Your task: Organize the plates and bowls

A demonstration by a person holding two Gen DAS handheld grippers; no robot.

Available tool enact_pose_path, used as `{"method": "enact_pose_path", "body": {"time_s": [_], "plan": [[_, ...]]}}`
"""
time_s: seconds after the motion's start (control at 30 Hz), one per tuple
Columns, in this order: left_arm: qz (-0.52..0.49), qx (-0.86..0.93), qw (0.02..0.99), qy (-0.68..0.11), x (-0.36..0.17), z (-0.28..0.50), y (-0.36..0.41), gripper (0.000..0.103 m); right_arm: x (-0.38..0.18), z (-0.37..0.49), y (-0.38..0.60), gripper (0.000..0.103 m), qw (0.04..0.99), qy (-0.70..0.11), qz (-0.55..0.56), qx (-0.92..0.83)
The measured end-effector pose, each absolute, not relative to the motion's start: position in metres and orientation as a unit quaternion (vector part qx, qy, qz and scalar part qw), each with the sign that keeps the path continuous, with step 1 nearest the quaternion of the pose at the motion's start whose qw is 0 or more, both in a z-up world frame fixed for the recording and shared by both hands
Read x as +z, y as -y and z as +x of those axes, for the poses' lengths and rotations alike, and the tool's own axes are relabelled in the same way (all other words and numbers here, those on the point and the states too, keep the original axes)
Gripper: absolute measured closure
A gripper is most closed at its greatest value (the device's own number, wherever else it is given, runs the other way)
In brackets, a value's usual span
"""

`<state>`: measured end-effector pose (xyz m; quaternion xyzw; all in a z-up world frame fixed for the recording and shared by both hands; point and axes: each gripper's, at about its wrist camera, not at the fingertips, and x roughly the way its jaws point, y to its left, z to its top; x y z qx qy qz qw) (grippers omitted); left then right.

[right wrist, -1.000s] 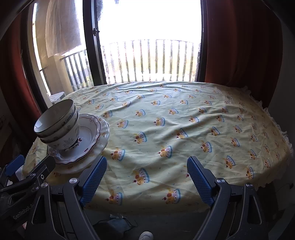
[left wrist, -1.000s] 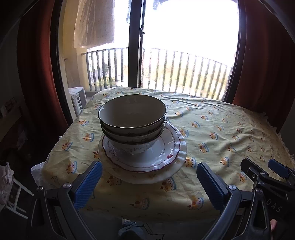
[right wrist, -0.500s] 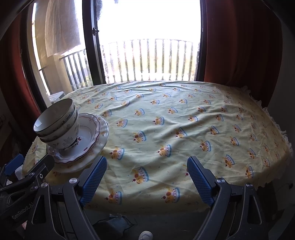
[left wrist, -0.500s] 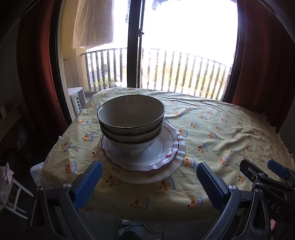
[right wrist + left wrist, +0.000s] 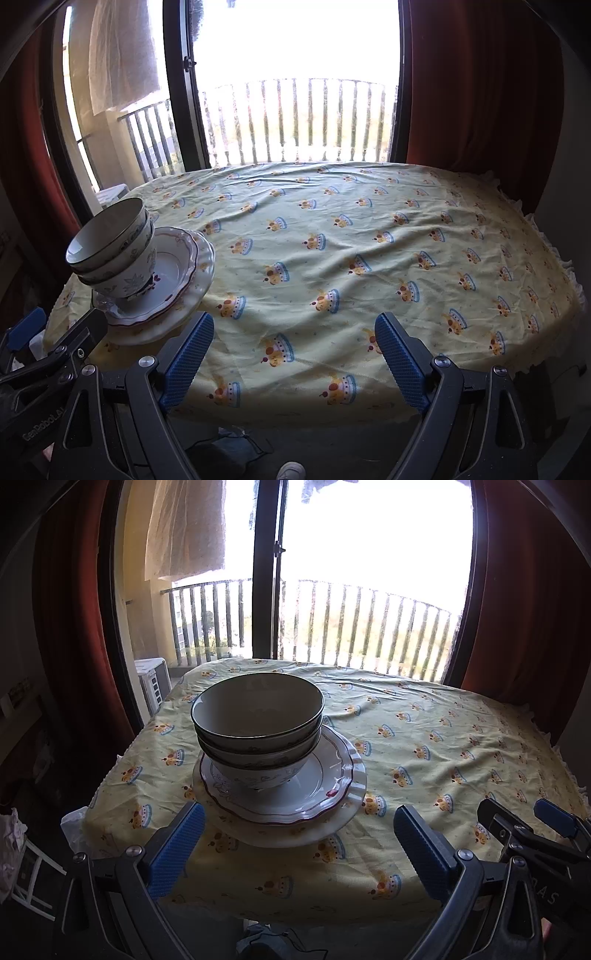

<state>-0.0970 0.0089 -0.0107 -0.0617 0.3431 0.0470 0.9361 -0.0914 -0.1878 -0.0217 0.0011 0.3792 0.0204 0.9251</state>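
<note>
Both pairs of tongs are hanging back off the near edge of the surface, and barely anything is changing from a second ago: in the left wrist view the stack is sliding only a touch toward 7 o'clock, so the left tongs (image 5: 298,843) are drifting very slightly, nothing more. Their blue pads are spread wide and holding nothing, framing the stack from below. The right tongs (image 5: 294,356) are likewise spread and empty, hovering over the yellow crown-print tablecloth (image 5: 369,251).

The dishes are sitting piled at the surface's near left corner: white nested bowls with dark rims (image 5: 258,720) are resting in a white scalloped plate with a maroon edge line (image 5: 334,775), which is lying on a plain white scalloped plate (image 5: 351,812) underneath. In the right wrist view that pile is showing at 9 o'clock, well apart from the right tongs' pads.

Judging by that, the stacking looks done and both tools are simply idling clear of it. The rest of the cloth is showing no other dishes
</note>
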Motion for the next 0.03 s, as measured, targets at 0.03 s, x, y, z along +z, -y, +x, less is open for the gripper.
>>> {"method": "enact_pose_path", "body": {"time_s": [0.03], "plan": [[-0.061, 0.046, 0.936, -0.343, -0.0102, -0.0969, -0.0080, 0.000, -0.0216, -0.0915, 0.1882, 0.012, 0.925, -0.379, 0.001, 0.020]]}}
